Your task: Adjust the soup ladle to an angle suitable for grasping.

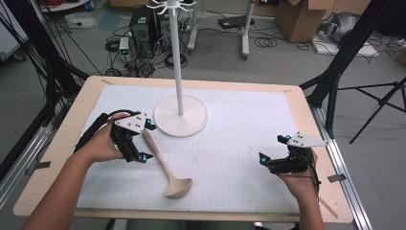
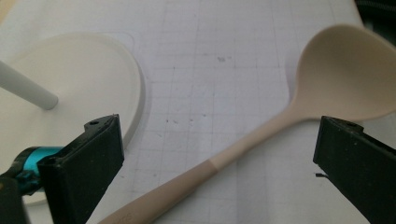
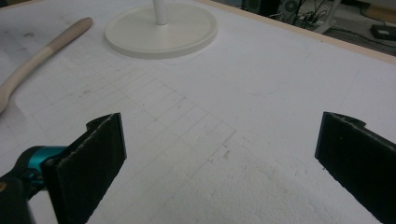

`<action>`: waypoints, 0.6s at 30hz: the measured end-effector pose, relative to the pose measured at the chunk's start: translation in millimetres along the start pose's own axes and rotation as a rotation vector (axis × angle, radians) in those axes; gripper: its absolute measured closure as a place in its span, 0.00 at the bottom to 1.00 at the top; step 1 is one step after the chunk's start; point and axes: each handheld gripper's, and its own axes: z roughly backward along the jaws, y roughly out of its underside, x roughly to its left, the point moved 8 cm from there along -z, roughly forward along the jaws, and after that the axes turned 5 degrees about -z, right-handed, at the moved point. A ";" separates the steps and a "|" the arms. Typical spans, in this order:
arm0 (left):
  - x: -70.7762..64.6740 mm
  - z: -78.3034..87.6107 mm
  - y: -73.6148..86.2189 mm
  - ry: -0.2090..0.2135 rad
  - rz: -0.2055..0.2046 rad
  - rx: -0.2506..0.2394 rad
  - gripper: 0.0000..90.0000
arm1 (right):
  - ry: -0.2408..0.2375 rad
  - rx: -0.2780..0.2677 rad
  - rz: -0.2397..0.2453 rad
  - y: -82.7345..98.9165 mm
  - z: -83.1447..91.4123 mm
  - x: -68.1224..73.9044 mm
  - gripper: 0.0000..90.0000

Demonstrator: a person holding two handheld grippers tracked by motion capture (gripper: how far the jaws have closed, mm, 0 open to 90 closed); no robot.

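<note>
Left tool (image 1: 141,139) is seen poised over the handle of a beige, matte-finished ladle of smooth plastic or silicone (image 1: 165,167) — its jaws are spread wide, nothing between them. In the left gripper view the handle (image 2: 187,184) is framed between the two black, foam-faced jaws, running diagonally from lower left toward the round bowl (image 2: 345,77) at upper right. No contact with either jaw is seen.

The ladle lies flat on the white gridded mat (image 1: 239,158) that covers the pale wooden surface (image 1: 76,120). Its long axis runs from the handle tip, near the left tool and just beside the round white base of a tall white rack stand (image 1: 181,116), down to the bowl, which points toward the person's side. Handle is two-toned — a darker tan grip end, a paler shaft.

Right tool (image 1: 280,155) is held well apart, over the mat at the right, jaws likewise wide and empty; in its own view the ladle handle (image 3: 46,46) is seen far off at upper left.

The left tool is plainly the nearer. A grasp is judged to call for lowering across the handle, jaws straddling its width. The slim, rounded shaft may roll or slip if pinched off-centre.
</note>
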 end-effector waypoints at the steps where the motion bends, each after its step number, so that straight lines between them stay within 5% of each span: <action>1: 0.4 -1.8 0.8 0.006 -0.010 0.008 0.02 | 0.001 0.000 0.001 0.1 -0.2 -0.3 0.00; 11: -5.4 -29.0 11.9 0.110 -0.070 0.118 0.02 | 0.002 0.004 0.004 0.7 -1.5 0.3 0.00; 16: -8.8 -37.6 13.0 0.128 -0.087 0.135 0.03 | 0.000 0.011 0.000 1.7 -2.9 1.0 0.00; 18: -9.8 -40.3 13.1 0.137 -0.116 0.181 0.04 | -0.002 0.013 0.005 2.4 -4.7 1.2 0.00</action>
